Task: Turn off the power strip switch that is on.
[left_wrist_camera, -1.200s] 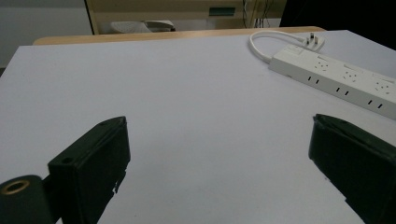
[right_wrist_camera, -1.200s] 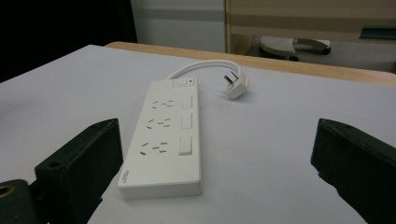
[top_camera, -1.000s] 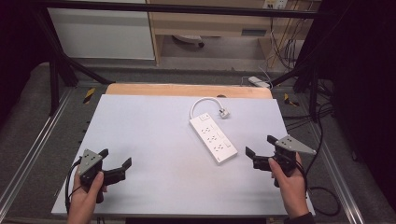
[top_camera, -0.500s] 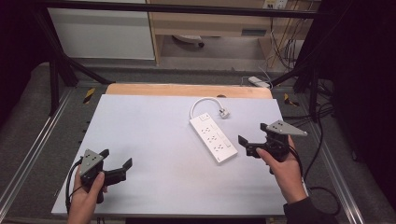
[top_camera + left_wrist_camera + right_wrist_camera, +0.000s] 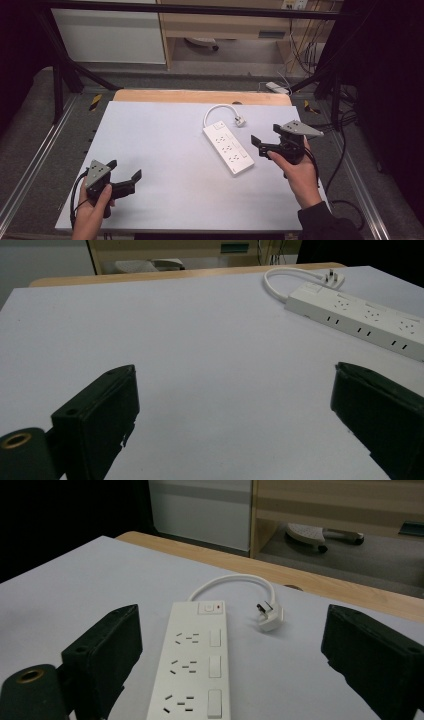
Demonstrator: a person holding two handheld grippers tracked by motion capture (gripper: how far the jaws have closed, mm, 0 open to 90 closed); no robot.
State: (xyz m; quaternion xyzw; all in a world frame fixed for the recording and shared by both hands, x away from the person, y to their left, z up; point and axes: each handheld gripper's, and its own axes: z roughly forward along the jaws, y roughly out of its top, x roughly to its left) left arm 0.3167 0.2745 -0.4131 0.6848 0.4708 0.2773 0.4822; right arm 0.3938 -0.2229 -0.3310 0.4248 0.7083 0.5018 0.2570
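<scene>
The power strip lies flat on the white table, right of centre, its short cord looping to the plug. The right gripper sits just beside the strip; its jaws have just been closing slightly but stand apart, gripping nothing. In the right gripper view the frame edge cuts off the strip's near end. The left gripper rests well apart, jaws spread and empty.

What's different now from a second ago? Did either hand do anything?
The right claw has moved up the table and in toward the white power strip, lifting a little; its jaws have just been closing slightly, with nothing between them yet. The left claw stayed open near the table's front edge, and the strip and its plug lie untouched.
</scene>
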